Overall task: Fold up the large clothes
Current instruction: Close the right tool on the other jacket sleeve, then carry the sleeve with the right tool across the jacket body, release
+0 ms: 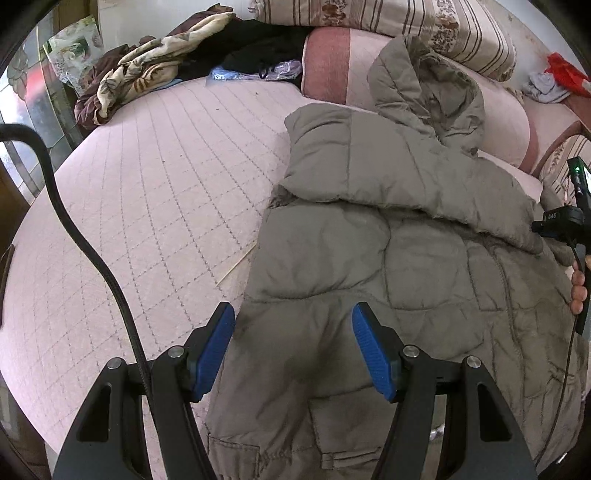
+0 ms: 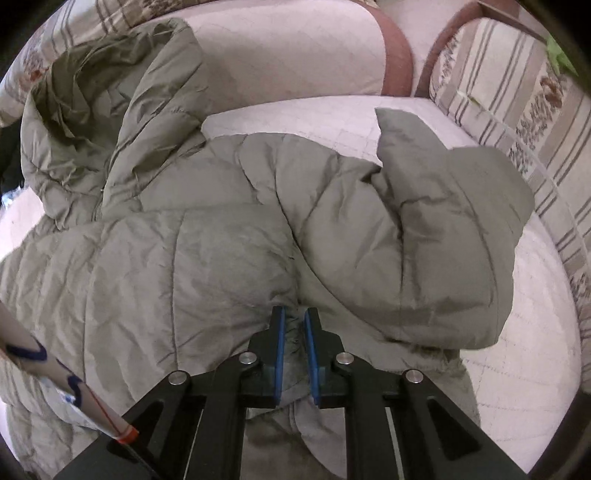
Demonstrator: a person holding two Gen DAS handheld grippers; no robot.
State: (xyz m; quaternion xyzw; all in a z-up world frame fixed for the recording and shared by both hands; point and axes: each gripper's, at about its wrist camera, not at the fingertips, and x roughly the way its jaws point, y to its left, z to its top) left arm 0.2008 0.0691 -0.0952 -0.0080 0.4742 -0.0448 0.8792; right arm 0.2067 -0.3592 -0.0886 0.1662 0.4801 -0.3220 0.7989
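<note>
Jacket (image 1: 388, 258) partly folded on bed (image 1: 147, 192), right gripper (image 2: 293, 325) clamped on fabric, left gripper (image 1: 291, 332) apart above hem, body fold remaining.

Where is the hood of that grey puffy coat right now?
In the left wrist view the hood lies at the coat's far end, upper right of centre, propped against the pink bolster below the striped pillow.
</note>
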